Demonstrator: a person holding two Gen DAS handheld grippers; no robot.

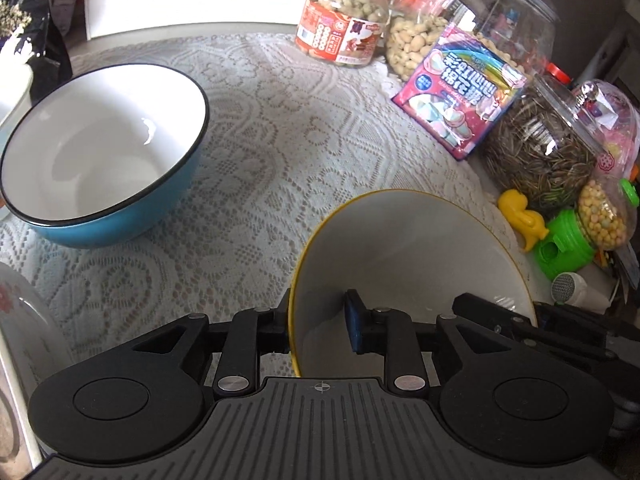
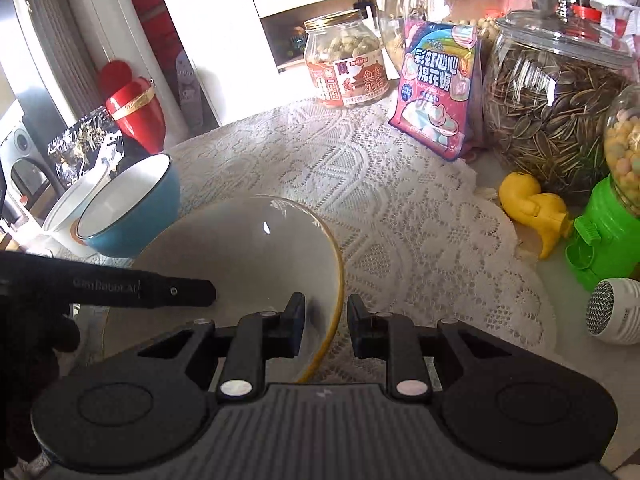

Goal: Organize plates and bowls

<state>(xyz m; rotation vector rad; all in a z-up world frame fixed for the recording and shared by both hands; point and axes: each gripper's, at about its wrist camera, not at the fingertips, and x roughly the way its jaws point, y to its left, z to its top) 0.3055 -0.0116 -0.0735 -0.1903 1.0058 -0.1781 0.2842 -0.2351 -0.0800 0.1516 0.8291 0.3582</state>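
A white bowl with a yellow rim hangs tilted over the lace cloth, between both grippers. My right gripper is shut on its right rim, one finger inside and one outside. My left gripper straddles the opposite rim. Its outer finger is at the rim, but its blue pad stands apart from the inner wall, so it is open. One black finger of the left gripper shows in the right wrist view. A blue bowl with a white inside stands upright at the left.
A white bowl sits behind the blue one. A flowered plate lies at the near left. Along the back and right stand a peanut jar, a marshmallow bag, a seed jar, a yellow toy and a green dispenser.
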